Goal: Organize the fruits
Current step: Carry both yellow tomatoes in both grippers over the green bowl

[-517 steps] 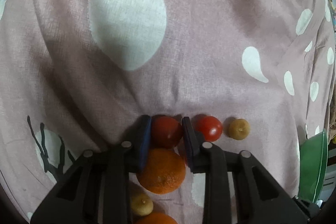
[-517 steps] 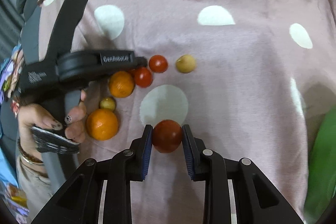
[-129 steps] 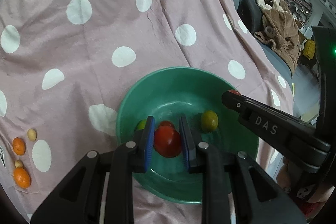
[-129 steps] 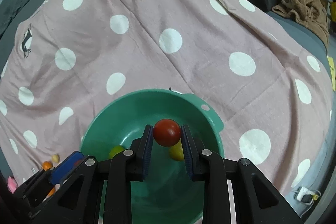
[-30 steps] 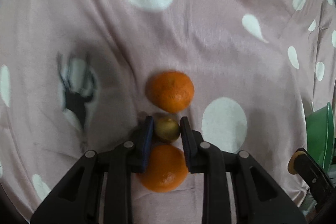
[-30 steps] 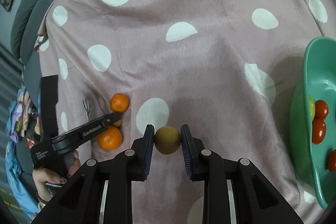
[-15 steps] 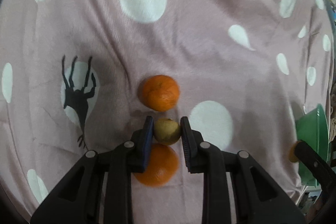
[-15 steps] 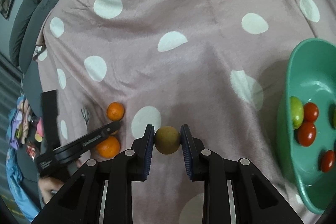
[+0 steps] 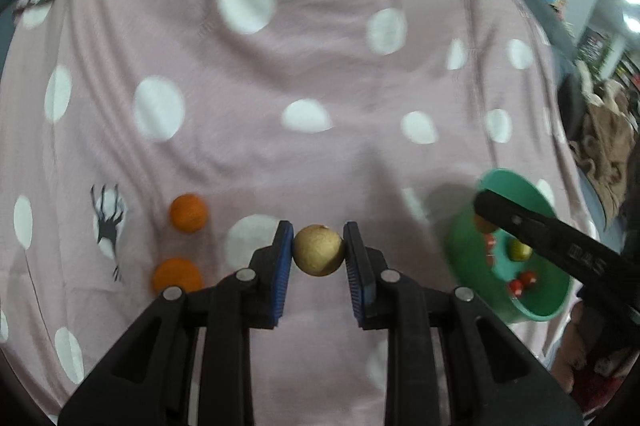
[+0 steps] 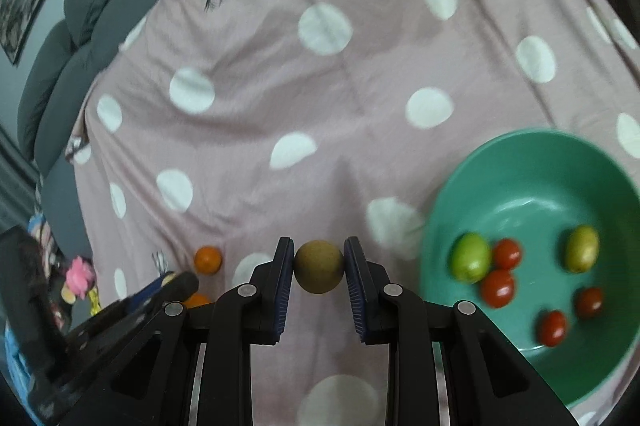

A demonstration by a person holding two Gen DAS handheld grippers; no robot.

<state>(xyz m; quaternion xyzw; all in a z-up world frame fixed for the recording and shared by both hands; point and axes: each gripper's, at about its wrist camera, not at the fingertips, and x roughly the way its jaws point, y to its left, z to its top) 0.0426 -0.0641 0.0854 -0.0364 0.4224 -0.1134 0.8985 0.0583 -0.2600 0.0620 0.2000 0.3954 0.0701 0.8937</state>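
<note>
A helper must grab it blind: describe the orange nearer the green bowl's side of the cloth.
Start at the pink dotted cloth, left of the green bowl. Beside its black deer print lie two oranges; take the farther orange, beyond the nearer orange by the left claw.

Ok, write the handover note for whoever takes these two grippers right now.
Left gripper: shut on a tan round fruit, lifted off the spotted cloth.
Right gripper: shut on a brownish round fruit, also in the air.
Green bowl: to the right, holds four red tomatoes and two green fruits.
Done: those six are in the bowl.
Left: drop both held fruits in the bowl, then fetch the two oranges on the cloth at left.
</note>
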